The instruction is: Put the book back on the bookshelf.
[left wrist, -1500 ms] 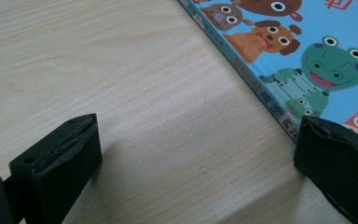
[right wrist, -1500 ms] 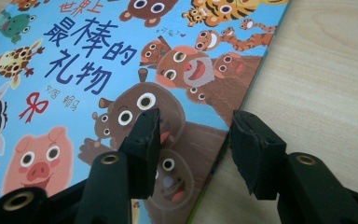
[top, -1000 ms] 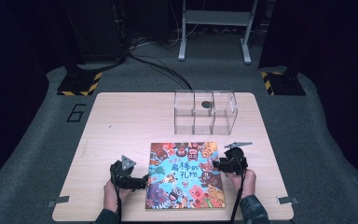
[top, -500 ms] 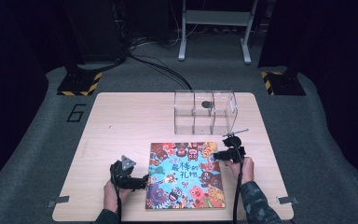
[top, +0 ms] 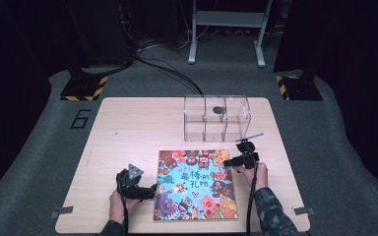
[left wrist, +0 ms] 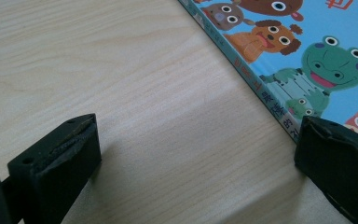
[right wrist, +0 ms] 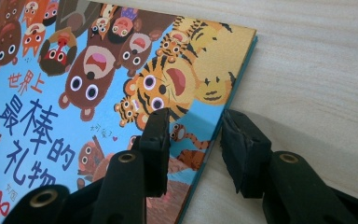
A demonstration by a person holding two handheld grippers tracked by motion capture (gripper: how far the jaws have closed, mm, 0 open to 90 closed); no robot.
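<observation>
We see the picture book (top: 195, 185) lying flat on the surface (top: 128, 128), its spine toward our left and its long axis running away from us, with the clear box (top: 216, 118) beyond it. Our right claw (right wrist: 193, 140) is the nearer one for the coming move: it sits at the book's far right corner, one jaw over the cover, the other off the edge by the surface, clenched narrow astride that edge; we judge it grips the cover, though contact underneath is hidden. Our left claw (left wrist: 191, 158) rests released and wide, one jaw at the spine, grasping nothing.
</observation>
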